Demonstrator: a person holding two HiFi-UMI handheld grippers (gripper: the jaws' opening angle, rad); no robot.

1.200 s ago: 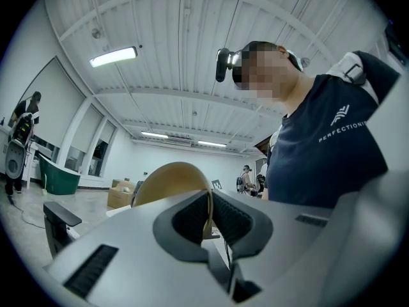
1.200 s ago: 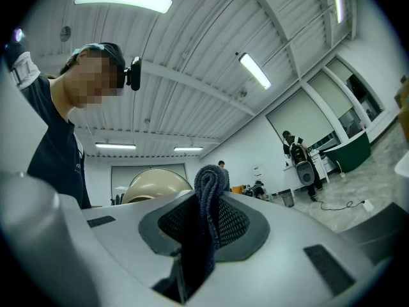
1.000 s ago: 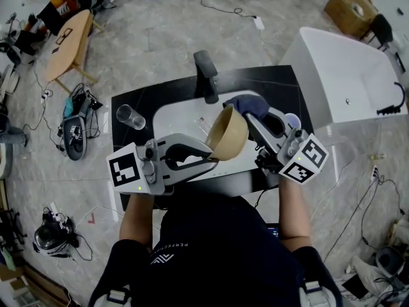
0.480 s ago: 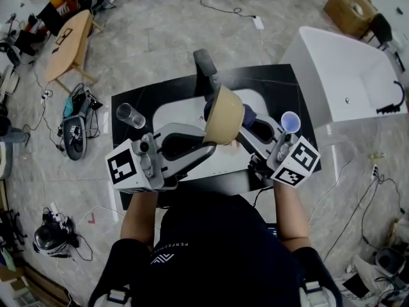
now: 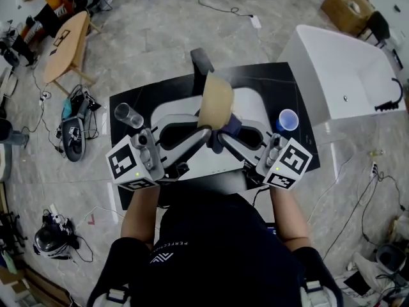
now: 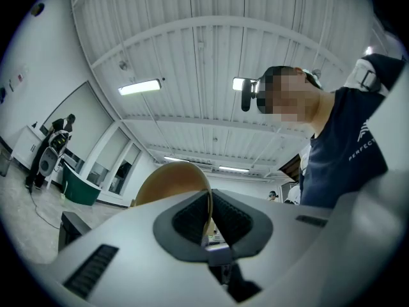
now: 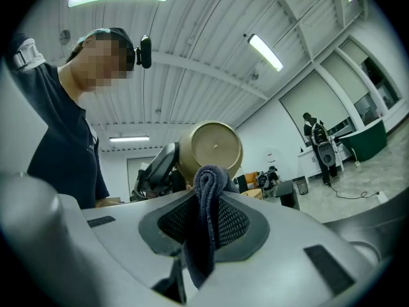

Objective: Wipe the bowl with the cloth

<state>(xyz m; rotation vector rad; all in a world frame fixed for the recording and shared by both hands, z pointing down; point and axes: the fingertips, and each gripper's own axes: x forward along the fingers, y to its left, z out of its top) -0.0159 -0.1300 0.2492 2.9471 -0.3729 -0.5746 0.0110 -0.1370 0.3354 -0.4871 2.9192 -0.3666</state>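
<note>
A tan bowl (image 5: 216,102) is held up on edge over the white sink (image 5: 249,107), its rim pinched by my left gripper (image 5: 206,133), which is shut on it. In the left gripper view the bowl (image 6: 167,183) rises between the pads. My right gripper (image 5: 220,139) is shut on a dark blue cloth (image 5: 229,128), which touches the bowl's lower side. In the right gripper view the cloth (image 7: 206,221) hangs folded between the pads, with the bowl's underside (image 7: 211,147) just beyond.
A black faucet (image 5: 199,62) stands at the back of the black counter (image 5: 281,82). A clear glass (image 5: 128,116) is at the left and a blue cup (image 5: 287,119) at the right. A white bathtub (image 5: 345,69) lies to the right.
The bowl has been lifted and tipped further onto its edge, moving left and back. The right gripper has slid left with the cloth, from behind the bowl to under it.
</note>
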